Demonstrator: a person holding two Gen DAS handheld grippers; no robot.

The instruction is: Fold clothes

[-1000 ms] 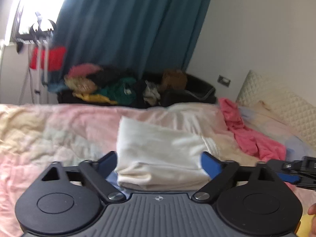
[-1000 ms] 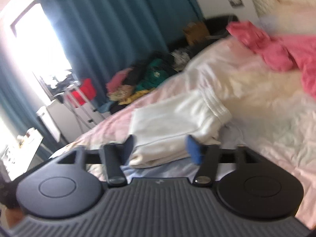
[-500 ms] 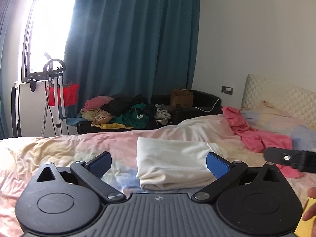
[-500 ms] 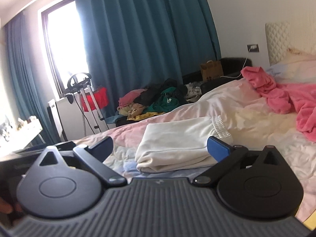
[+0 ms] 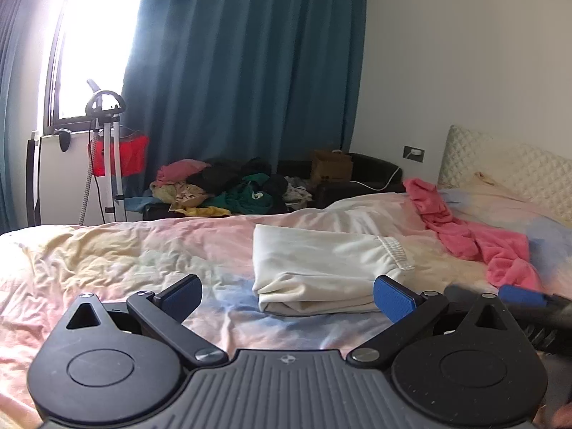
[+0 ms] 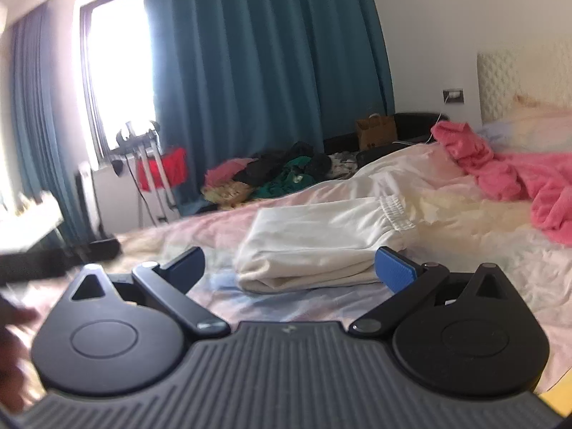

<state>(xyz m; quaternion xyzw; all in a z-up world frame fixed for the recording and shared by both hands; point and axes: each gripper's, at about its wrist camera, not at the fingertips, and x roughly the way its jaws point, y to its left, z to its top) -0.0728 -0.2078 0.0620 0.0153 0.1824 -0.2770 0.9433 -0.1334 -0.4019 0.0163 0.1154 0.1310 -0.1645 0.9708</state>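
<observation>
folded white pants on bed (both hand-held grippers empty)

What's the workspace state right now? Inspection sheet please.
Surface: bed with a wrinkled pastel sheet.
Job's things: white trousers folded, flat on the bed; pink garment crumpled near the headboard.
Clutter: clothes pile and paper bag beyond the bed.
Grippers: left gripper open, nothing between its fingers; right gripper open, nothing held.
Cables: white cable from the wall socket.
Surroundings: teal curtain, bright window, metal stand.
</observation>
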